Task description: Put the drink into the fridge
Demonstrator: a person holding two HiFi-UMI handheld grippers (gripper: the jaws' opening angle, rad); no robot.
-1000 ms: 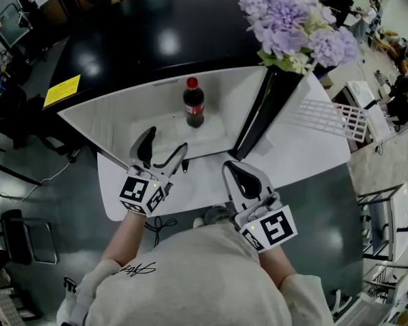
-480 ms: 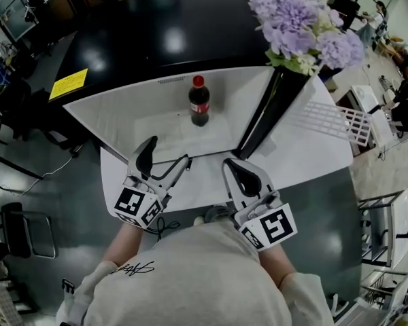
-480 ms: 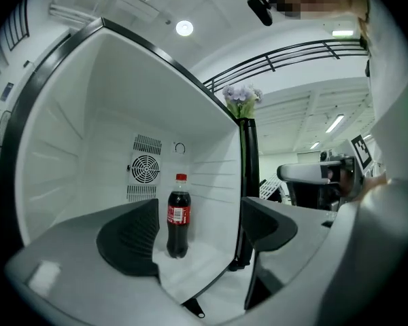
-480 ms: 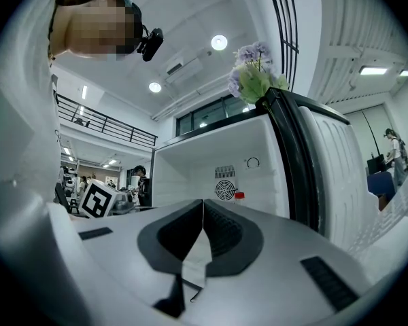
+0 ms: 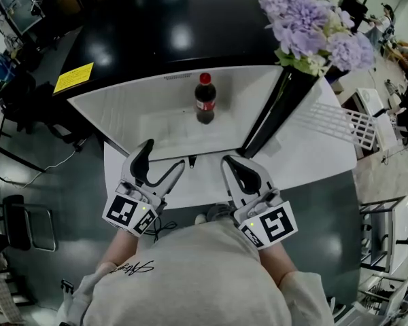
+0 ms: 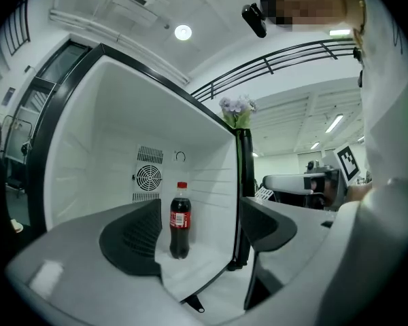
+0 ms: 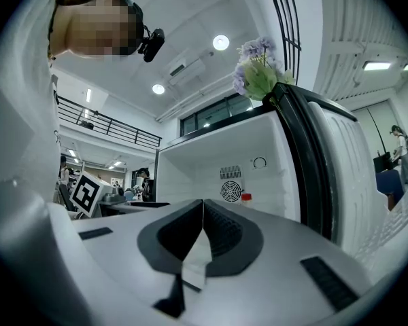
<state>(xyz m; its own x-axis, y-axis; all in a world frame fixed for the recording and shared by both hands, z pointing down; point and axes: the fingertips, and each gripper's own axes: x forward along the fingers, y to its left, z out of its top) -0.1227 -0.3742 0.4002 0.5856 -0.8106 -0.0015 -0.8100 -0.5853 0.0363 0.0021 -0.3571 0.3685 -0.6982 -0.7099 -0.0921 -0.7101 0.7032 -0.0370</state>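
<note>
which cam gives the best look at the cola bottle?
Left gripper view: the bottle stands whole, cap to base, label showing. Head view sees it steeply from above. Right gripper view catches only its red cap.

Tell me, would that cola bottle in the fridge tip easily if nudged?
Probably: the bottle is tall and narrow on a small base, so a high push could topple it. It looks full of dark liquid, so likely fairly heavy. Its round body would probably roll once down.
</note>
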